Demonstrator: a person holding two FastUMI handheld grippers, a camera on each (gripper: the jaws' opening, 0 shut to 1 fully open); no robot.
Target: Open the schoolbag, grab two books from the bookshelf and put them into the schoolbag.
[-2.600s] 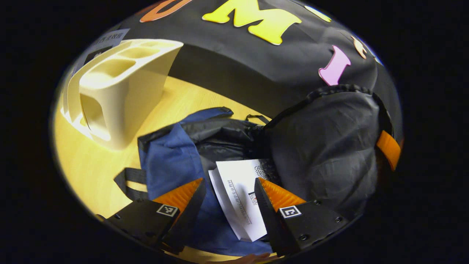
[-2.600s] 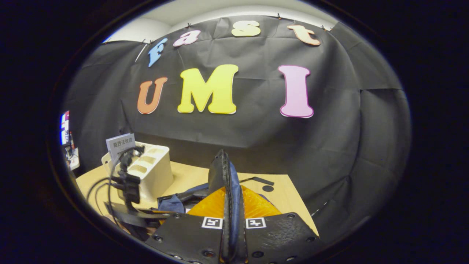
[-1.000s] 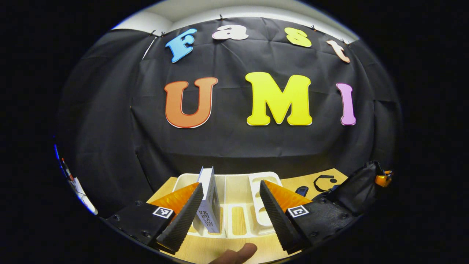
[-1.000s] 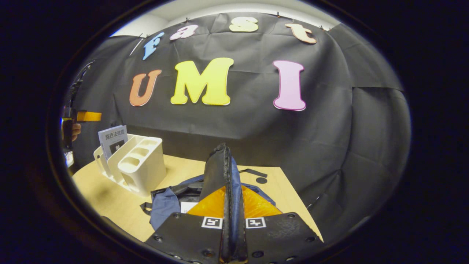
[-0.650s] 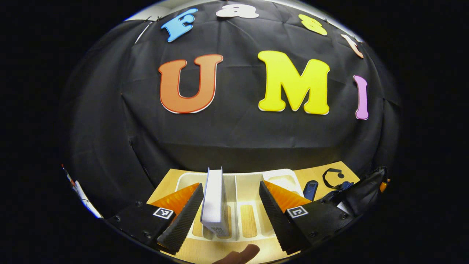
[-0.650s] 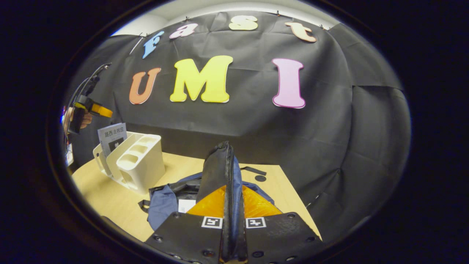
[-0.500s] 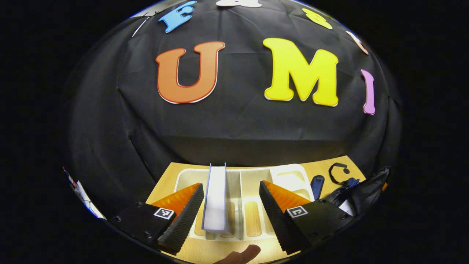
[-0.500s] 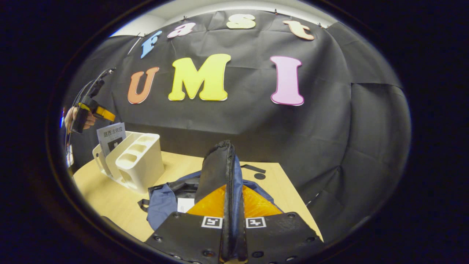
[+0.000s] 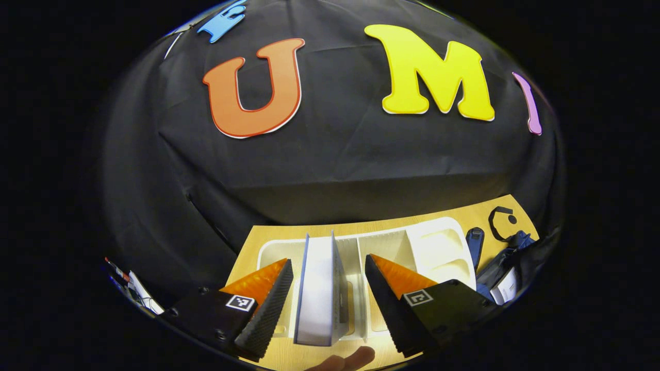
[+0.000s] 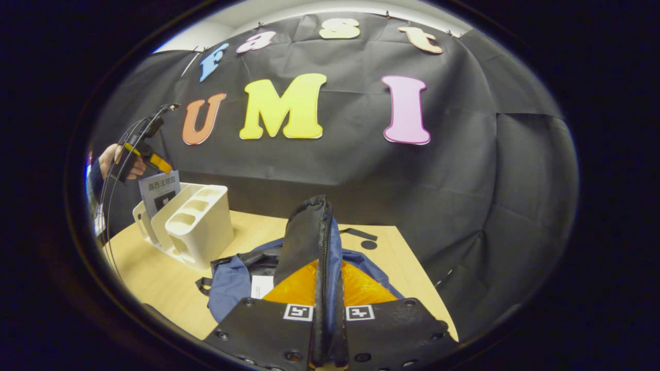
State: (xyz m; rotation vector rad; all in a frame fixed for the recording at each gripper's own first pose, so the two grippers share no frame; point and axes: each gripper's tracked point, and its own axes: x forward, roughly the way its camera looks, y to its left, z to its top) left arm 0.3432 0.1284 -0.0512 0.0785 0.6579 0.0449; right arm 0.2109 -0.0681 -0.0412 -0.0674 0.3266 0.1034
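Observation:
A white book (image 9: 317,291) stands upright in the cream bookshelf (image 9: 438,247). My left gripper (image 9: 329,299) hangs open over it, one finger on each side, neither touching. In the right gripper view that book (image 10: 160,190) sticks up from the bookshelf (image 10: 198,232) at the left, with the left gripper (image 10: 149,159) and a hand above it. My right gripper (image 10: 326,288) is shut on the schoolbag's black zippered flap (image 10: 309,232) and holds it up. The blue schoolbag (image 10: 232,283) lies open on the table with a white book (image 10: 261,286) inside.
The wooden table (image 10: 149,273) carries the bookshelf at the left and the bag in the middle. A black strap loop (image 9: 497,221) lies on the table behind the bag. A fingertip (image 9: 343,359) shows at the bottom of the left gripper view.
My left gripper left the bag, swung to the bookshelf and came down over the standing book, which now sits between its open fingers. The right gripper kept holding the flap up.

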